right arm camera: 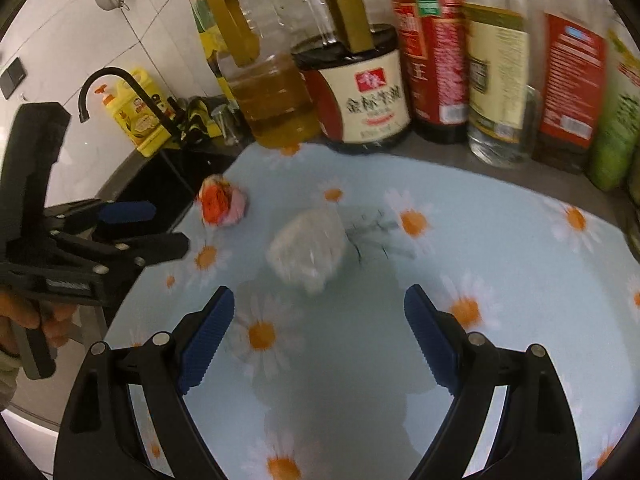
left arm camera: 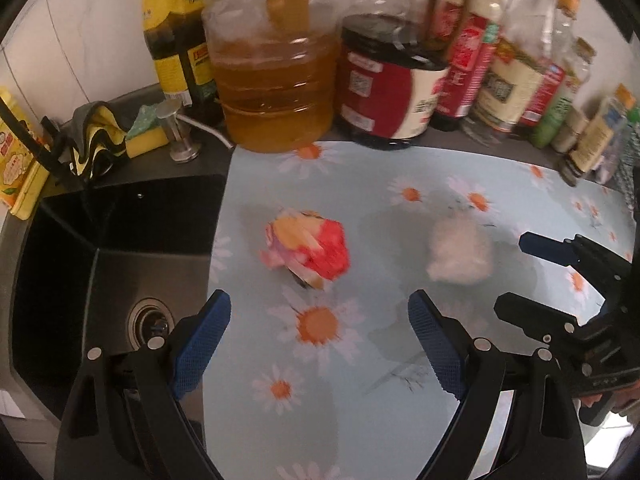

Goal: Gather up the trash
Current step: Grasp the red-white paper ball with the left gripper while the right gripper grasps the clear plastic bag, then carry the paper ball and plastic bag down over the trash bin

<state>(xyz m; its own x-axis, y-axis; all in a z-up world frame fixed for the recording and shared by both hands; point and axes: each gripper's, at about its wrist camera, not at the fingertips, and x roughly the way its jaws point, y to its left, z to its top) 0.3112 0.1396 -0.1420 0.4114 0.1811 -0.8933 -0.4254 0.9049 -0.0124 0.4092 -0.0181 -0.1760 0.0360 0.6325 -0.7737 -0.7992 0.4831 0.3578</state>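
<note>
Grippers, left gripper and right gripper, gape wide and empty, each aiming at trash beside the sink: crumpled wrapper, white wad.

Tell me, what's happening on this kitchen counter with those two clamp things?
A person is clearing trash off the daisy-print mat beside the sink. The left hand-held gripper is open and lined up on a crumpled red-and-yellow wrapper. The right hand-held gripper is open too, facing a crumpled white wad. Neither piece has been picked up yet.
</note>
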